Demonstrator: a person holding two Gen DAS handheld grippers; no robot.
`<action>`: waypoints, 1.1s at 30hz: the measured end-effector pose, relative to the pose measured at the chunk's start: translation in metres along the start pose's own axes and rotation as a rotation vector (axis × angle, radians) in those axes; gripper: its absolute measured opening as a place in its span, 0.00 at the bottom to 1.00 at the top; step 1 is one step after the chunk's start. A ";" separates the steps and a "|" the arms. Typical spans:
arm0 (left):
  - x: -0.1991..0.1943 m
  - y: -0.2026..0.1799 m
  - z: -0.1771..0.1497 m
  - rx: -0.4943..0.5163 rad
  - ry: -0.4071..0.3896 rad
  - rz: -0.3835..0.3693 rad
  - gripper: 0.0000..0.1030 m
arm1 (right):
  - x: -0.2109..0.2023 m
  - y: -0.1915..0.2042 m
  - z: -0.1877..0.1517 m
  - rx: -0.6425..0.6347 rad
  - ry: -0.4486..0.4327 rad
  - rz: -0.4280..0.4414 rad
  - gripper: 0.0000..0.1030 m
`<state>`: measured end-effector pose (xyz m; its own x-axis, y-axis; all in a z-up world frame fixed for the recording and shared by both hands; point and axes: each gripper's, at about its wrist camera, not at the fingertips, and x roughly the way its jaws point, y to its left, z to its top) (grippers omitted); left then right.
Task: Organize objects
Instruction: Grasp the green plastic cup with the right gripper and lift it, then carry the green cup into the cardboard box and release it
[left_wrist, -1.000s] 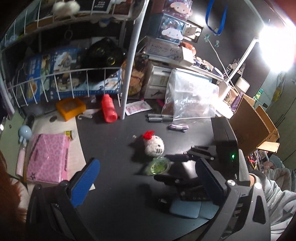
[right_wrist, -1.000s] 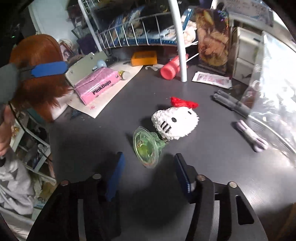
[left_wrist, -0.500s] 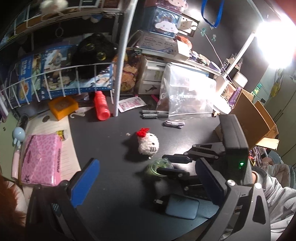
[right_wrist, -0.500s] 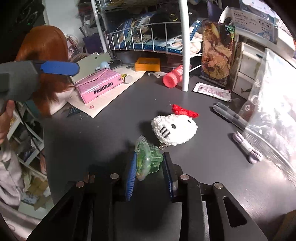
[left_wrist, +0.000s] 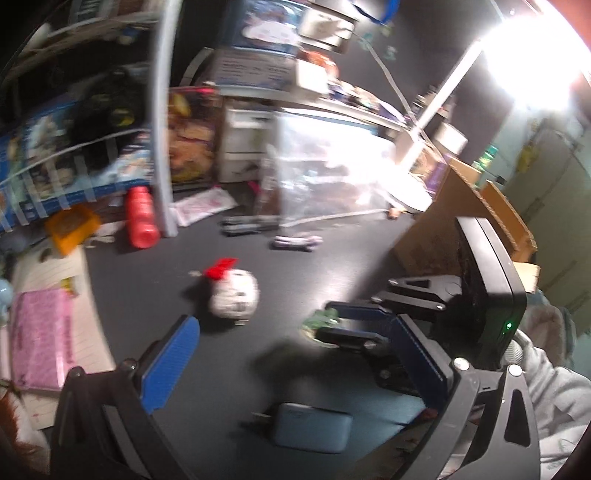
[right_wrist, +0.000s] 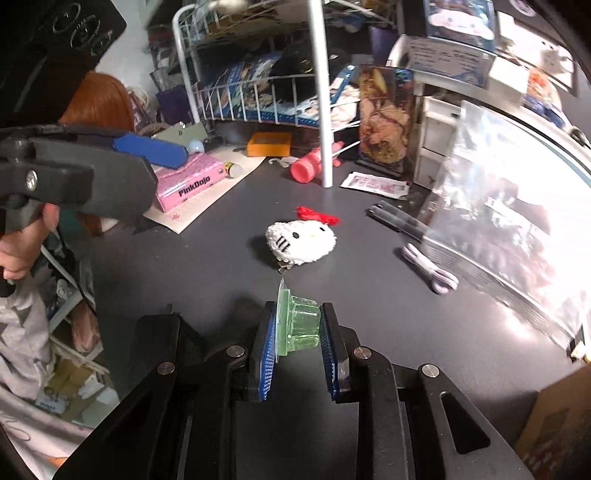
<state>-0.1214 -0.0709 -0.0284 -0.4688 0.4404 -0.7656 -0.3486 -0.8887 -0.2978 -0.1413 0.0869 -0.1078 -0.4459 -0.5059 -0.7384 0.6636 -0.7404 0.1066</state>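
dark desk (right_wrist: 207, 273): right tool (right_wrist: 297, 332) clamps green jelly cup (right_wrist: 301, 326).

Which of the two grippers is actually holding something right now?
The right gripper: its jaws clamp the translucent green plastic cup. The left gripper is open and empty.

Only 1 word could be read. The pink box (right_wrist: 190, 177), at the left of the right wrist view, had "PinkDojo" in dark letters on its long side. The boxes at the upper right of that view had print on them too, but it was too small and blurry to read.
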 end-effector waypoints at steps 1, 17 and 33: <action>0.004 -0.006 0.002 0.014 0.017 -0.018 0.99 | -0.005 -0.001 0.000 0.004 -0.008 -0.001 0.17; 0.002 -0.053 0.052 0.112 0.188 -0.189 0.51 | -0.089 0.034 0.028 -0.097 -0.215 -0.119 0.17; 0.001 -0.150 0.114 0.302 0.189 -0.232 0.48 | -0.167 -0.006 0.029 0.057 -0.305 -0.260 0.17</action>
<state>-0.1618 0.0776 0.0802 -0.2023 0.5685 -0.7974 -0.6624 -0.6792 -0.3161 -0.0879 0.1629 0.0339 -0.7580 -0.4004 -0.5148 0.4749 -0.8799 -0.0148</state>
